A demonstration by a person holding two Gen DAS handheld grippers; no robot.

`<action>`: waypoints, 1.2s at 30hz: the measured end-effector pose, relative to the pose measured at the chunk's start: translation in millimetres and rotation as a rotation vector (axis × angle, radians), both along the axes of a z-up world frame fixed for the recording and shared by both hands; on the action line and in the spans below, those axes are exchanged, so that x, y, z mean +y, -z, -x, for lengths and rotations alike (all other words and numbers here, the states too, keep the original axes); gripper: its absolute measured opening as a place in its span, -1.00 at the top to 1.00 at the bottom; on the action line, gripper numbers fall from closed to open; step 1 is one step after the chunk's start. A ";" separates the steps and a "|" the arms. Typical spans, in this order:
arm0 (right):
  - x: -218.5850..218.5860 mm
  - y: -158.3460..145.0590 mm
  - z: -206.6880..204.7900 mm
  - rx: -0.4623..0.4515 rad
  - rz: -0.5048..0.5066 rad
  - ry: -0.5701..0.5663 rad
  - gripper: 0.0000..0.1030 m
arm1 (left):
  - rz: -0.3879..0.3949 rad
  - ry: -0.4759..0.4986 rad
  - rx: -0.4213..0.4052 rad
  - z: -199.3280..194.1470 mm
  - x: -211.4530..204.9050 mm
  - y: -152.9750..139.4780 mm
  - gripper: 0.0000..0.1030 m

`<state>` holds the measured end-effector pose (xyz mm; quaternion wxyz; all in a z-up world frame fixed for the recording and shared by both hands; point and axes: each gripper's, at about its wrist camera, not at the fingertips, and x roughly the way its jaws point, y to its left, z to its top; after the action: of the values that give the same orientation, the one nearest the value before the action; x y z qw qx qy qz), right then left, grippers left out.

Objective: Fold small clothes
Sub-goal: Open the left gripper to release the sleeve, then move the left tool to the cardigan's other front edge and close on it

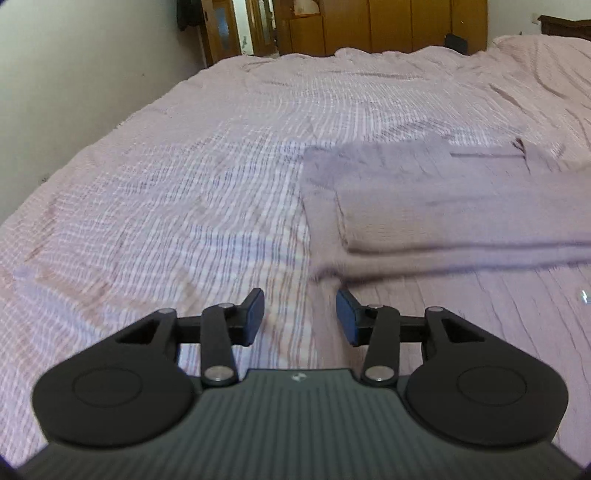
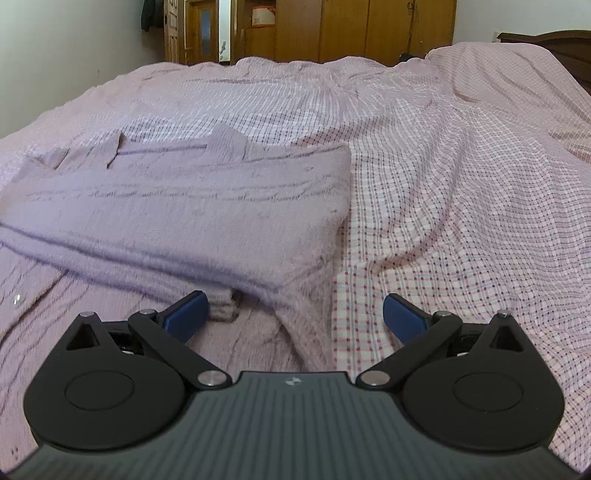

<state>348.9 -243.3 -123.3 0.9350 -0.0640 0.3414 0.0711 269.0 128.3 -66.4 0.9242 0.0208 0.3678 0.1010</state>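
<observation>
A lilac knit cardigan [image 1: 443, 206] lies on the bed, its sleeves folded across the body. In the right wrist view the cardigan [image 2: 192, 206] fills the left and middle, with its collar at the far side and a small button near the left edge. My left gripper [image 1: 300, 315] is open and empty, just above the cardigan's near left edge. My right gripper [image 2: 295, 314] is wide open and empty, over the cardigan's near right edge, its left finger beside a folded cuff [image 2: 221, 304].
A pink checked bedspread [image 1: 184, 192] covers the whole bed and rises in a hump at the far right [image 2: 498, 81]. A white wall stands at the left. Wooden wardrobes [image 2: 351, 29] and a door stand beyond the bed.
</observation>
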 end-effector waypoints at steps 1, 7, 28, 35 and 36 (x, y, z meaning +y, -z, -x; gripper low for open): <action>0.0 0.7 2.2 0.004 0.006 0.000 -1.00 | 0.004 0.009 0.005 5.4 -0.3 1.1 0.12; -3.6 0.4 24.2 0.001 0.001 0.014 -1.00 | 0.009 0.030 0.020 30.0 -0.2 5.7 0.05; -25.2 2.0 123.8 -0.005 -0.058 0.086 -1.00 | 0.071 0.044 -0.001 93.1 7.4 7.9 -0.04; -41.7 -0.8 173.6 0.002 -0.164 0.068 -1.00 | 0.173 0.045 -0.004 122.0 4.6 18.8 -0.10; -43.2 -0.7 181.1 0.007 -0.169 0.059 -1.00 | 0.184 0.051 -0.007 128.2 2.7 19.5 -0.10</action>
<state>167.8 -286.5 -122.6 0.9376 0.0253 0.3392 0.0725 140.9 131.0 -86.0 0.9256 -0.0553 0.3718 0.0435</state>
